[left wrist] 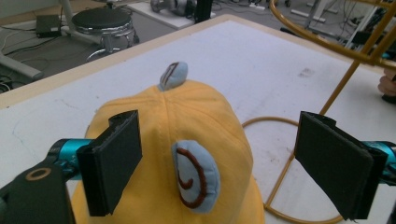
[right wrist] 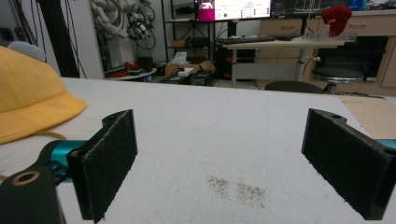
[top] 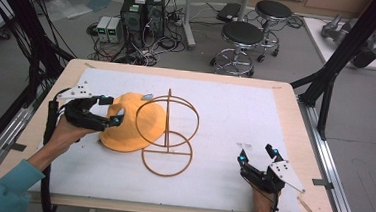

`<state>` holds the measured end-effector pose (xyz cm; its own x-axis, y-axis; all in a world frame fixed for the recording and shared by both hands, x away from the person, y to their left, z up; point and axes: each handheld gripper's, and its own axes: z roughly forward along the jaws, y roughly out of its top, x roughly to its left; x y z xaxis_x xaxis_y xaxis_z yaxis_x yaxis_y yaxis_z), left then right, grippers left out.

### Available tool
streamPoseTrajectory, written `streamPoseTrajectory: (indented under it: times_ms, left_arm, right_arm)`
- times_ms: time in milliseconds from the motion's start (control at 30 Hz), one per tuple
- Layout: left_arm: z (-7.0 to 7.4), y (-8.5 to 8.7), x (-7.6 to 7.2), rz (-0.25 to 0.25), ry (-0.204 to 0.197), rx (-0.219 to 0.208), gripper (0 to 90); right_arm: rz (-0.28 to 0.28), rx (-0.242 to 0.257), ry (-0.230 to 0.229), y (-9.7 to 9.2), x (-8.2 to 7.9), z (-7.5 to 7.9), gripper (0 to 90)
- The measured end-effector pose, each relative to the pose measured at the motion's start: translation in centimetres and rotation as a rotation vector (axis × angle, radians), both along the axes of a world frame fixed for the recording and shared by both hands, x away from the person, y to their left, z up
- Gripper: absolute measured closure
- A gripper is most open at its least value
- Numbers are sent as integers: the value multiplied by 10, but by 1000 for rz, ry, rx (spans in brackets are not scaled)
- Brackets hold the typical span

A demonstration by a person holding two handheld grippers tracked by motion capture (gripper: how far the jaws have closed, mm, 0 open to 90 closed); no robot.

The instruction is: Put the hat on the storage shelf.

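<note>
Yellow cloth hat (top: 127,123) lies on the white surface (top: 235,114), leaning against the wire stand (top: 170,135). Closing there could catch a hoop or pinch a blue ear (left wrist: 195,175). Left gripper (top: 109,111) hovers over the hat's crown, jaws wide, holding nothing. Right gripper (top: 256,155) rests well right of the stand, jaws open and empty.

**What the things are made of**

The yellow hat (left wrist: 187,126) is soft, matt cloth with puffy blue cloth ears (left wrist: 196,179). The orange stand (top: 170,135) is thin, smooth wire. The table (top: 235,114) has a white matt top with wood edges. The gripper pads (right wrist: 109,161) look rough and fuzzy.
</note>
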<state>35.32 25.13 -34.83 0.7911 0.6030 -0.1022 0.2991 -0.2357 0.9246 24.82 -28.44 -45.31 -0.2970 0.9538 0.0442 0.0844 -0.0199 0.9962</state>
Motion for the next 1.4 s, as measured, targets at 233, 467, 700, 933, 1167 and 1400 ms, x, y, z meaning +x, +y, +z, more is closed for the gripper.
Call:
streamPoseTrajectory:
  times_ms: [233, 467, 700, 933, 1167, 1400]
  left_arm:
    - [13, 5, 16, -6, 42, -23, 69]
    - [26, -2, 41, -27, 85, -4, 63]
    - [24, -9, 50, -32, 97, 13, 63]
    - [1, -25, 66, -1, 205, 174, 63]
    - [-8, -35, 70, 12, 241, 248, 180]
    - [-9, -36, 68, -34, 239, 278, 622]
  right_arm:
    - [1, 2, 1, 0, 0, 0, 93]
    - [3, 6, 3, 0, 0, 0, 93]
    - [5, 10, 2, -1, -1, 0, 93]
    - [8, 13, 2, -1, -1, 0, 92]
    - [8, 12, -4, -1, -1, 0, 93]
    - [7, 18, -1, -1, -1, 0, 93]
